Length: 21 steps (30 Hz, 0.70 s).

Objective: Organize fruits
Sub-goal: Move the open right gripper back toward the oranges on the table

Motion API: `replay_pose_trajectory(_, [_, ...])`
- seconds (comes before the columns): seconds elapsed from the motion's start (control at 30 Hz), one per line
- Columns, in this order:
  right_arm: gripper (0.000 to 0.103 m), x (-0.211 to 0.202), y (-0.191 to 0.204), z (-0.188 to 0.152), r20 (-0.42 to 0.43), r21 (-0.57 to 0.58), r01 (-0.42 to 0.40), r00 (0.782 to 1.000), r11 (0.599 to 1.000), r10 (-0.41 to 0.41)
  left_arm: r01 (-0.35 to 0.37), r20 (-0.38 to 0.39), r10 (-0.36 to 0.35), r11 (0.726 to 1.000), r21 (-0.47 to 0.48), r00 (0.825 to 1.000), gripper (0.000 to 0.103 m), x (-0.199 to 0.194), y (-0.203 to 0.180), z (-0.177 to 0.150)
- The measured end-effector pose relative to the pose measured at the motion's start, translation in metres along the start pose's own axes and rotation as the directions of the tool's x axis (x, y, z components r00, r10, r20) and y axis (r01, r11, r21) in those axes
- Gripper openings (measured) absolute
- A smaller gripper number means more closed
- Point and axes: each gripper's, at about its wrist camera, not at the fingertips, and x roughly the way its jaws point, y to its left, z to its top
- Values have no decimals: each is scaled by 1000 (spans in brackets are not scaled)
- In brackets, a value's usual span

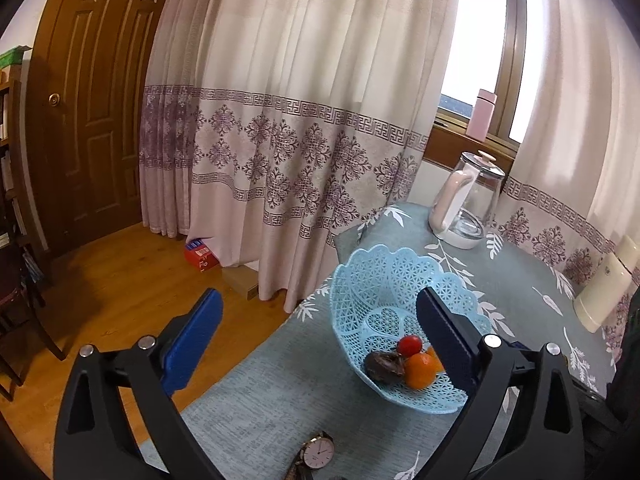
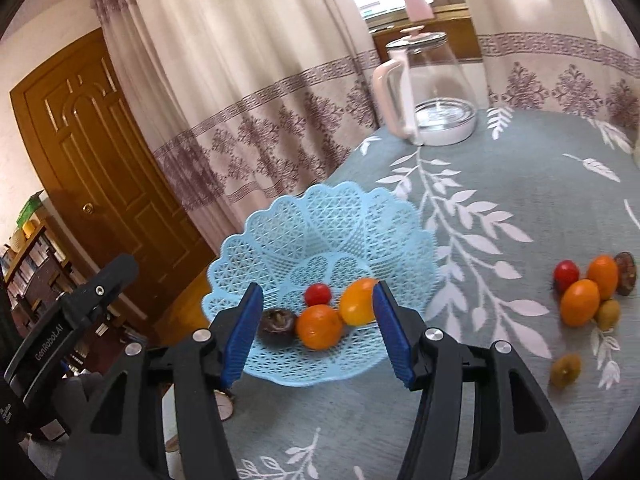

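Right claw: the right gripper (image 2: 318, 330) was held low over the near rim of the basket, pointing at the fruit inside. Its two blue pads were spread wide and pinched nothing.

Left claw: the left gripper (image 1: 320, 340) was held at the table's left edge, pointing past the basket toward the curtain. Its blue pads were spread wide too, with nothing between them. One pad hung over the wood floor and the other was in front of the basket's right side.

Basket: the light blue basket (image 2: 320, 224) was made of lacy plastic with a wavy rim. It sat on the grey-blue tablecloth (image 2: 500, 184) with white leaves.

Fruit in the basket: a small red tomato (image 2: 318, 294), a round orange fruit (image 2: 319, 327), a yellow-orange fruit (image 2: 357, 302) and a dark brown fruit (image 2: 276, 323) lay close together at the bottom. The yellow-orange fruit was right beside the right claw's right pad; it was hard to tell if they touched. The others lay between the two pads, a bit farther out.

Fruit on the cloth: a little pile (image 2: 588, 292) of red, orange, brown and green fruits lay well to the right of the right claw. One more yellowish fruit (image 2: 565, 370) lay alone, nearer.

Other things: a glass kettle (image 2: 434, 92) stood at the far end of the table. A wristwatch (image 1: 317, 453) lay on the cloth near the left claw.
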Motion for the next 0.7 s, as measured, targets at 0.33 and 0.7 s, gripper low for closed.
replay_pose_trajectory(0.33, [57, -9, -42, -9, -7, 85, 67, 998, 994, -67, 36, -16, -35, 999, 35, 999, 99, 0, -19, -7])
replay_pose_trajectory(0.7, [57, -22, -79, -15, -4, 150, 120, 993, 981, -121, 89, -37, -86, 988, 122, 996, 99, -1, -46, -18])
